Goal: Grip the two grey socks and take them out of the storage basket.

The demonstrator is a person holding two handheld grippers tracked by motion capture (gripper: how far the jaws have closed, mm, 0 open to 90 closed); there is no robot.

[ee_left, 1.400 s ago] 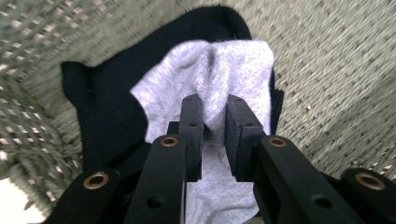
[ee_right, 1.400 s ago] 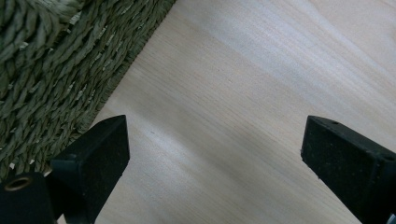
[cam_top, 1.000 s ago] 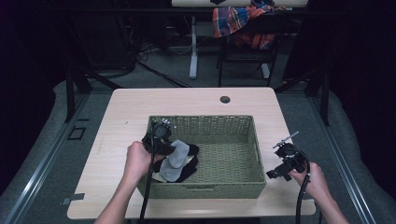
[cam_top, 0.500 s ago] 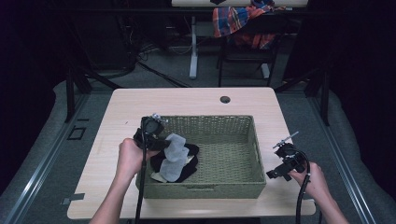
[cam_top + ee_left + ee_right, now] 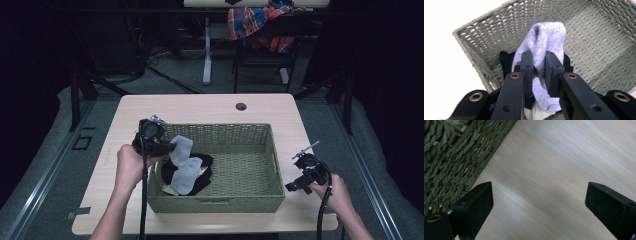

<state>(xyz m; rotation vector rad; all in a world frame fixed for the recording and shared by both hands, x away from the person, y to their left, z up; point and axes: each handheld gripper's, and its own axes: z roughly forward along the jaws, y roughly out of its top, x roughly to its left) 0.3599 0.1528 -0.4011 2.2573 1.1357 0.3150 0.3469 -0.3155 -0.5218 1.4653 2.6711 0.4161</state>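
Since a second ago the left gripper (image 5: 167,146), clamped on the grey sock (image 5: 541,37), has raised it above the basket's (image 5: 235,202) left end, suggesting removal is underway, while the right gripper (image 5: 305,175) waits beside the basket, jaws apart.

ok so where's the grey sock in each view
high view: grey sock left of centre, pinched by the left claw over the basket's left end.
left gripper view: centre, between the jaws.
right gripper view: not in it.
shared landmark: the woven basket.
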